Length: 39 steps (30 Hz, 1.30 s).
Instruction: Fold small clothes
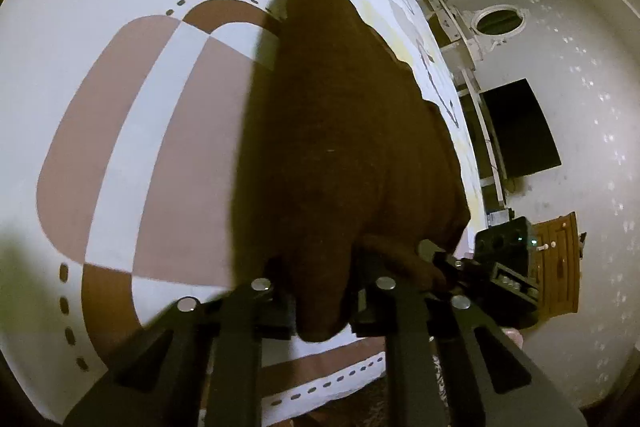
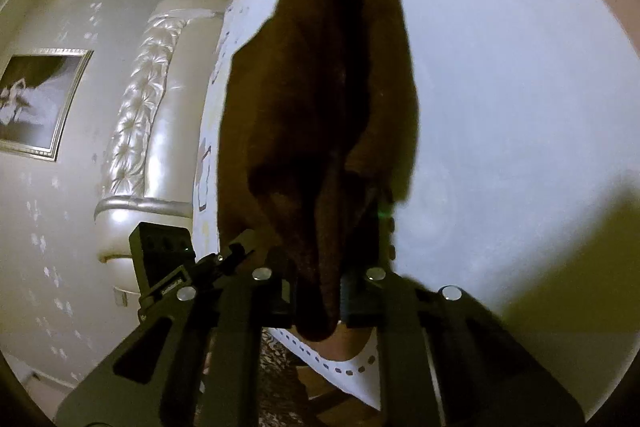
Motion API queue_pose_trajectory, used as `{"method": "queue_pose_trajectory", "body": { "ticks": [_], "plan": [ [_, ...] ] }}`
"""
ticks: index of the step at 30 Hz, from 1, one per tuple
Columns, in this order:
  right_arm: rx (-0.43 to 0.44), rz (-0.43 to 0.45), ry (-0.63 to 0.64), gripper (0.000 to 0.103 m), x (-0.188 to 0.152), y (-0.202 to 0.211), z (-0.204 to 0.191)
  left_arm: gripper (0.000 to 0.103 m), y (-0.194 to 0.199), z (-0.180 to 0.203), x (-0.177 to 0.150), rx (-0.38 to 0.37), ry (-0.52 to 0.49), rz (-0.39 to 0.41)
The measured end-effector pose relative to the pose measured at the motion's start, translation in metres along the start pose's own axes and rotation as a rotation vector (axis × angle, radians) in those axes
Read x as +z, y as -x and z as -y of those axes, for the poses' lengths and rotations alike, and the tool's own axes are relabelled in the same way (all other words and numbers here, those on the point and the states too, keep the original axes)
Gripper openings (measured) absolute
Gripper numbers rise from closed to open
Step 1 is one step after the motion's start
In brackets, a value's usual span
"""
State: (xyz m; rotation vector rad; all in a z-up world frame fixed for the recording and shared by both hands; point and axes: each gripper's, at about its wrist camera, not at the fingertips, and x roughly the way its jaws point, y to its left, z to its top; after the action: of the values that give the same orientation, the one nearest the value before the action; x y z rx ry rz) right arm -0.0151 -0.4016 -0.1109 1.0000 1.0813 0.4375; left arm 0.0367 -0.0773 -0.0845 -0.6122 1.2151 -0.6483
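Left gripper point(image 1: 322, 301) angled down toward the bed, jaws clamped on a bunched edge of the brown cloth point(image 1: 344, 131). Right gripper point(image 2: 318, 301) also tilted down, closed on another bunched edge of the same cloth point(image 2: 320, 99). Cloth stretches away from both grippers and lies on the bedsheet point(image 1: 132, 155), white with tan blocks and dashed lines. Each gripper shows at the edge of the other's view, close together. Beyond: padded headboard point(image 2: 148, 95), framed picture point(image 2: 36, 99), wooden cabinet point(image 1: 558, 263).
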Motion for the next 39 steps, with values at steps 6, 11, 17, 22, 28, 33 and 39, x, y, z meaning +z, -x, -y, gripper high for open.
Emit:
{"method": "queue_pose_trajectory", "body": {
  "ticks": [6, 11, 17, 22, 28, 33, 39],
  "plan": [
    [-0.014, -0.01, 0.024, 0.012, 0.002, 0.009, 0.003, 0.016, 0.0, 0.0, -0.008, 0.002, -0.019, -0.001],
    [0.024, 0.0, -0.004, 0.014, 0.0, 0.007, 0.016, 0.018, 0.001, -0.006, -0.007, -0.018, -0.041, -0.005],
    [0.021, 0.037, 0.033, 0.06, 0.006, 0.035, 0.004, 0.053, 0.022, -0.004, -0.004, -0.023, -0.108, 0.049],
    [-0.007, 0.094, 0.029, 0.068, 0.024, 0.049, 0.002, 0.063, 0.025, -0.004, 0.019, -0.024, -0.098, 0.089],
    [0.033, 0.122, -0.029, 0.067, 0.052, 0.024, 0.003, 0.07, 0.001, -0.007, 0.051, -0.044, -0.047, 0.064],
    [-0.029, 0.111, -0.038, 0.025, 0.064, 0.01, 0.008, 0.057, -0.01, 0.0, 0.059, 0.054, -0.132, 0.062],
    [0.017, 0.124, -0.056, 0.018, 0.065, 0.011, 0.02, 0.051, -0.015, 0.004, 0.059, 0.092, -0.2, 0.067]
  ]
}}
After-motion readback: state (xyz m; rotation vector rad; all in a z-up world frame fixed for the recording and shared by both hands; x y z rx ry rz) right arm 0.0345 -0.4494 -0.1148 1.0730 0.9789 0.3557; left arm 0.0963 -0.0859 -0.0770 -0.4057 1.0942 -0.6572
